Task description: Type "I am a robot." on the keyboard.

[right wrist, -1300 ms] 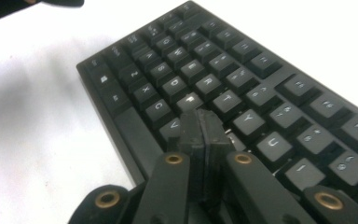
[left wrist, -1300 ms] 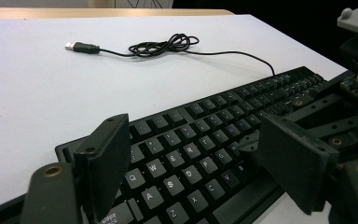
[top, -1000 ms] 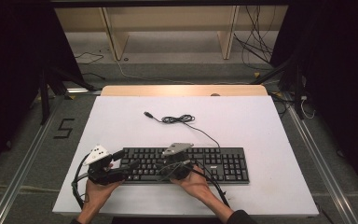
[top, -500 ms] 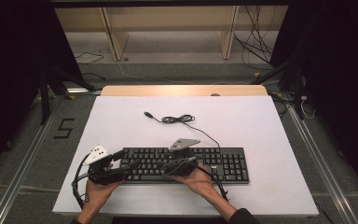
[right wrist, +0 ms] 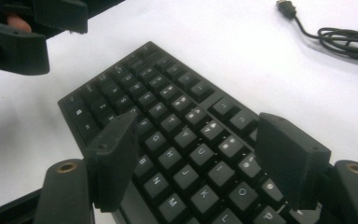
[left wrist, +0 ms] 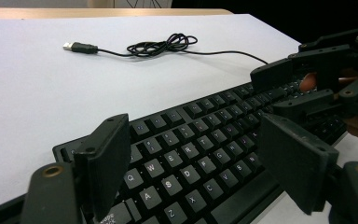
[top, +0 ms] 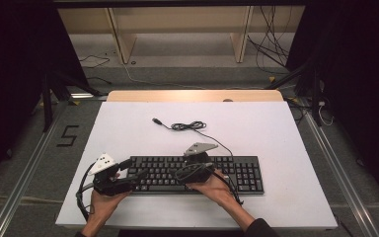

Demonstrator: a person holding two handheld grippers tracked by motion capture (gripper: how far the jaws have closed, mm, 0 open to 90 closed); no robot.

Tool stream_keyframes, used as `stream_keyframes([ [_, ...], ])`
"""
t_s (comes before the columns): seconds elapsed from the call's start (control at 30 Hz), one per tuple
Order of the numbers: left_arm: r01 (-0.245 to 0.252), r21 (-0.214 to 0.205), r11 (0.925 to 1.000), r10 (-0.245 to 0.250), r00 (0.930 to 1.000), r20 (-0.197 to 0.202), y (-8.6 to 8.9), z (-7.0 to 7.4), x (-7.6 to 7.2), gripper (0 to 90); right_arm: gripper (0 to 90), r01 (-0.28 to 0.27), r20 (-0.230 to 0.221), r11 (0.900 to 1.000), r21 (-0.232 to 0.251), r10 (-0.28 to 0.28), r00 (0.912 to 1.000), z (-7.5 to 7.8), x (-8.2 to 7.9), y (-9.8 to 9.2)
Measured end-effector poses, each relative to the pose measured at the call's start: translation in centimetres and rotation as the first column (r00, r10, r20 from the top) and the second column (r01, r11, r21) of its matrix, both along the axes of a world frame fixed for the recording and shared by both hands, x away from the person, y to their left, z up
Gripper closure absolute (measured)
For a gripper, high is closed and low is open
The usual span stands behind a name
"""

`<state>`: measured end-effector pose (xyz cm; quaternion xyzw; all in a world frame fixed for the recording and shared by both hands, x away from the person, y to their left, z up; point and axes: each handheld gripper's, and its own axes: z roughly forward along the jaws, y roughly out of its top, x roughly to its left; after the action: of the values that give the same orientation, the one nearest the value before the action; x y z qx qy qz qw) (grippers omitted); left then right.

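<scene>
Left hand-held gripper (left wrist: 191, 172) released, jaws wide over left end of keyboard (top: 237, 170). Right hand-held gripper (right wrist: 200, 163) jaws just opening, nothing gripped, keyboard middle keys beneath. Cable (top: 190, 126) beyond both, on bench (top: 276, 133).

1. One black keyboard (top: 197, 174) on the white table (top: 276, 138), right under both grippers.
2. One coiled USB cable (top: 190, 126), lying beyond the grippers.
3. Two grippers: the left gripper (top: 134, 170) and the right gripper (top: 177, 173), both over the keys.
4. Two hands on them.
</scene>
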<state>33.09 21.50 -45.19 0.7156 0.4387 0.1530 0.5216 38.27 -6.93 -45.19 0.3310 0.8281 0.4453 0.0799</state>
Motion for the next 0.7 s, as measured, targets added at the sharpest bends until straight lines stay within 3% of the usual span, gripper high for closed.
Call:
stream_keyframes([
  [0.33, 0.000, 0.000, 1.0000, 0.000, 1.0000, 0.001, 0.0, 0.0, 0.0, 25.3, 50.1, 0.036, 0.011, 0.9993, 0.007, -0.036, 0.9993, 0.6, 0.7, -1.4],
  [0.7, 0.000, 0.002, 1.0000, 0.000, 1.0000, 0.003, 0.0, 0.0, 0.0, 25.3, 80.6, 0.050, 0.005, 0.9985, -0.024, -0.050, 0.9987, 0.5, 1.0, -1.9],
])
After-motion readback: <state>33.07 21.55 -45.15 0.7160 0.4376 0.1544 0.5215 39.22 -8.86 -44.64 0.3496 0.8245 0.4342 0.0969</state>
